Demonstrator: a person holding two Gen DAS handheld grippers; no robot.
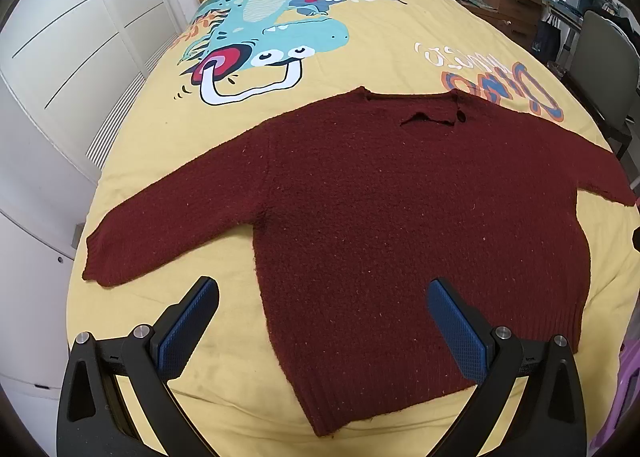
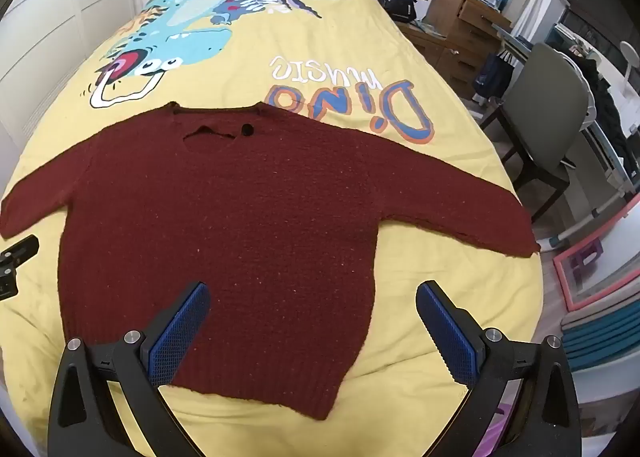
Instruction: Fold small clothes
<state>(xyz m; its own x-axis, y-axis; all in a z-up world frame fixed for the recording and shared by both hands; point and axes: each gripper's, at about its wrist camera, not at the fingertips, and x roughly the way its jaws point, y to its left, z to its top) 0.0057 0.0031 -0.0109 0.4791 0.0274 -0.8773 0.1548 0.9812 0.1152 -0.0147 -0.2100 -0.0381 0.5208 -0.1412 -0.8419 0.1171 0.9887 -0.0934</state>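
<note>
So the dark red sweater (image 1: pixel 400 217) is lying flat and face up on the bed (image 1: pixel 380 53), on that yellow dino cover, collar toward the headboard and hem toward the camera, both sleeves spread out sideways. Nothing's folded yet as far as I can tell. The left gripper (image 1: pixel 322 321) hangs above the sweater's near left hem corner with its fingers wide apart and nothing between them; one finger sits over bare cover, the other over the knit. The right gripper (image 2: pixel 312 323) does the same thing over the near right part of the hem, fingers wide apart, empty. The sweater's long axis, cuff to cuff, runs straight across in front of both grippers, and the body stretches away from them. The left sleeve (image 1: pixel 168 233) sits closer to the left hand and the right sleeve (image 2: pixel 460 197) to the right hand, so I'd guess each side takes its own sleeve or hem corner first.
</note>
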